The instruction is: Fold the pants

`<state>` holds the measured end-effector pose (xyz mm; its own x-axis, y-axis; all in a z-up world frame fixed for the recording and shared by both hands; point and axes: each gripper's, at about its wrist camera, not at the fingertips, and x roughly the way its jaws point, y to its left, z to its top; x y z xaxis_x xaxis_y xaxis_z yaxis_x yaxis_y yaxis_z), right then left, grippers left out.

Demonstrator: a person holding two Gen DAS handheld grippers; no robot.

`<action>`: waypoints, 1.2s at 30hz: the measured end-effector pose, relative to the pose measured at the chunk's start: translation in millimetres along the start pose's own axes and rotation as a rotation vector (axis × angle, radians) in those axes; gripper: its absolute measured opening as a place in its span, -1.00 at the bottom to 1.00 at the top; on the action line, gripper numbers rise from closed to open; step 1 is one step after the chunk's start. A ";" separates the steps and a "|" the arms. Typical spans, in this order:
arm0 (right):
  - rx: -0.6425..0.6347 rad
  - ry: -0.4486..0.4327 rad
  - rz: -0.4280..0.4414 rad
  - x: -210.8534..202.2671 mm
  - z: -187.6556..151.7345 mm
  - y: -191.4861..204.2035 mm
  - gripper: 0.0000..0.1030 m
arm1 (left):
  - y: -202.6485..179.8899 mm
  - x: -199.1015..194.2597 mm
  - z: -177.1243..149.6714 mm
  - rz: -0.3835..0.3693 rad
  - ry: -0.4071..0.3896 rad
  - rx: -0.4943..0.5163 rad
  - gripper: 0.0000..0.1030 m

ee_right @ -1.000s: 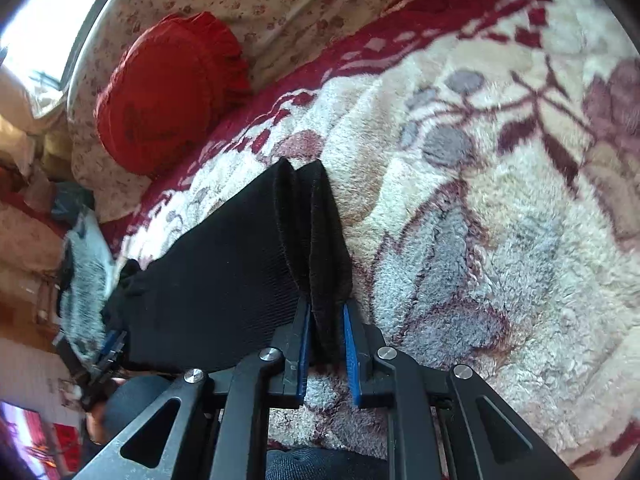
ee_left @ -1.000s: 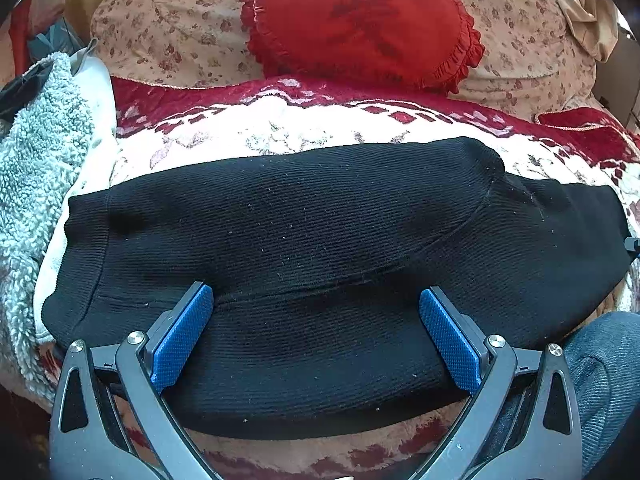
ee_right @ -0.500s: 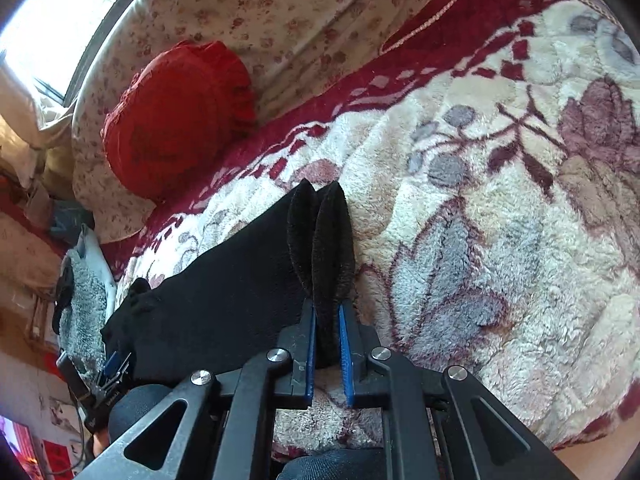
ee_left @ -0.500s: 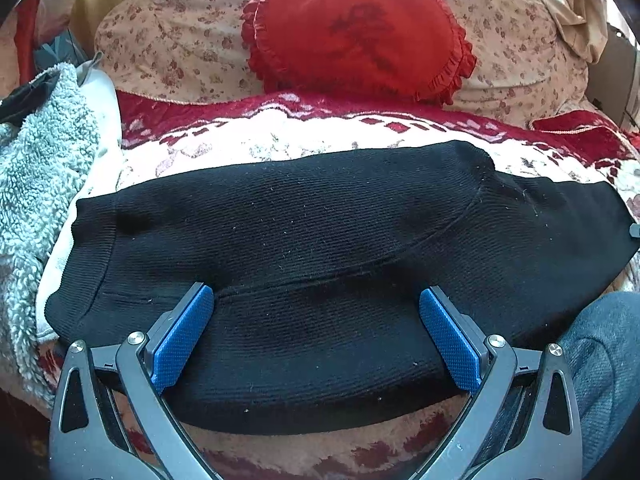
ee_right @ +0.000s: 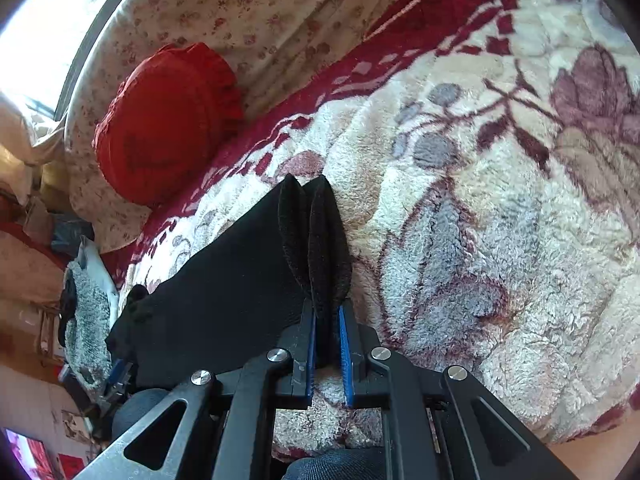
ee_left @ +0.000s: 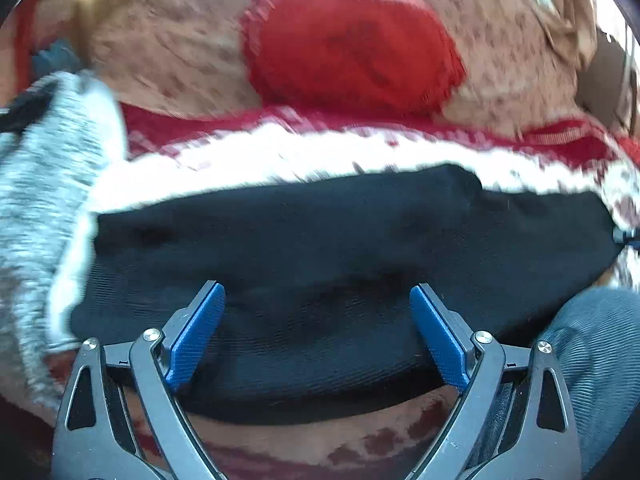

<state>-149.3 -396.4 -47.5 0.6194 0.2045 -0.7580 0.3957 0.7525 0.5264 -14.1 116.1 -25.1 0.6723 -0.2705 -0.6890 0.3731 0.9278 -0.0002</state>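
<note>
On the bed there's a big fluffy cream-and-maroon floral blanket [ee_right: 500, 216] covering pretty much everything, with a flowery beige cushion [ee_right: 256, 20] propped along the back. The black pants [ee_left: 320, 248] are stretched out lengthwise across the blanket, flat-ish and already doubled over, running from one gripper to the other. A red frilly heart pillow [ee_left: 352, 44] leans on the cushion behind them, and a grey fleecy thing [ee_left: 36, 216] is bunched up at the far left end. The left wrist view is pretty motion-blurred, but the left gripper [ee_left: 318, 336] clearly has its blue pads spread wide — sitting over the near edge of the pants, not pinching anything. The right gripper [ee_right: 327, 344] is the opposite — nearly closed, with the two stacked leg cuffs of the pants clamped between its pads and sticking up out of them.
</note>
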 end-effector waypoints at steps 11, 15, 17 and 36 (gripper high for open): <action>-0.199 -0.091 0.278 -21.3 -8.5 93.9 -0.83 | 25.9 25.3 -19.9 0.030 0.118 -0.064 0.88; -0.339 -0.030 0.458 -4.1 -19.6 170.8 -0.83 | 29.6 27.8 -20.3 0.009 0.116 -0.074 0.92; -0.381 0.013 0.502 10.2 -24.4 200.7 -0.83 | 30.1 27.5 -19.8 0.003 0.117 -0.078 0.93; -0.723 0.498 0.133 149.9 -87.3 298.2 -0.83 | 28.2 28.0 -23.9 -0.001 0.107 -0.067 0.98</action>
<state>2.4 -86.7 -37.7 0.1966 0.4398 -0.8763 -0.2881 0.8802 0.3771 0.0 140.8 -61.7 0.5989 -0.2454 -0.7623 0.3272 0.9438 -0.0468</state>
